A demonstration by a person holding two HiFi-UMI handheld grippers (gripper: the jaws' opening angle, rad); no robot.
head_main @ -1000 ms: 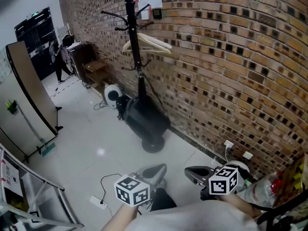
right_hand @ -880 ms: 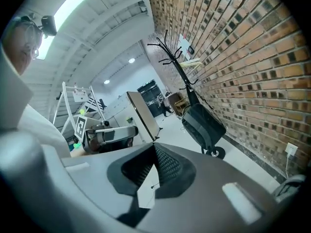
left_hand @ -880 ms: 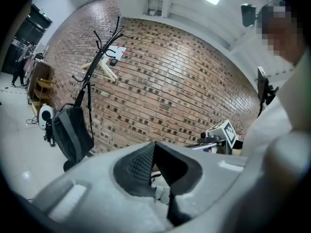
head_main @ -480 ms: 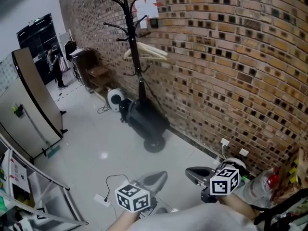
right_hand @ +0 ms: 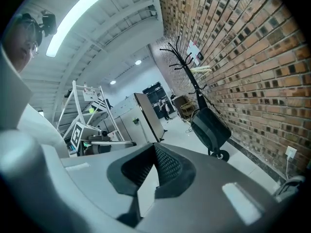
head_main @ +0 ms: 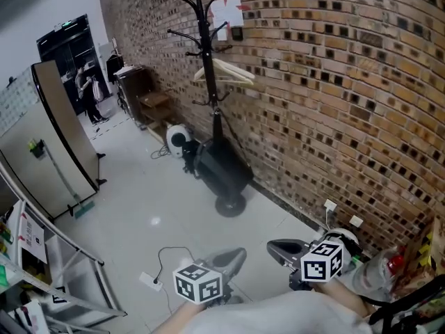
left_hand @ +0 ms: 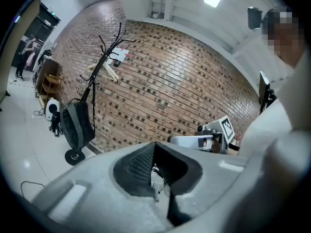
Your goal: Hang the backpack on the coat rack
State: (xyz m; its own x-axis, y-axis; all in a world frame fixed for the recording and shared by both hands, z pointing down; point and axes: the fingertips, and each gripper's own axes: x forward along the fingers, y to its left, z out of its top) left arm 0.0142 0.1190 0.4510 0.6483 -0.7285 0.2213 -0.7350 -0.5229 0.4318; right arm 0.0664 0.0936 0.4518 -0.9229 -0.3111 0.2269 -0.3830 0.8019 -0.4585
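A dark grey backpack (head_main: 221, 169) hangs low on the black coat rack (head_main: 204, 40) by the brick wall, its bottom just above the rack's round base (head_main: 229, 204). The backpack (left_hand: 77, 125) also shows at the left of the left gripper view, and the backpack (right_hand: 211, 127) at the right of the right gripper view. My left gripper (head_main: 228, 259) and right gripper (head_main: 278, 248) are at the bottom of the head view, far from the rack. Both are shut with nothing between the jaws. The left gripper (left_hand: 155, 149) and right gripper (right_hand: 155, 152) point roughly level.
A wooden hanger (head_main: 226, 72) hangs on the rack. A white round appliance (head_main: 179, 138) sits on the floor left of the backpack. A cable and power strip (head_main: 149, 280) lie near my left gripper. A leaning board (head_main: 62, 141) and a metal frame (head_main: 62, 256) stand left.
The rack and backpack sit a little further right and lower in the head view. My left gripper has drifted slightly down and right in the picture. Both grippers stay shut and empty.
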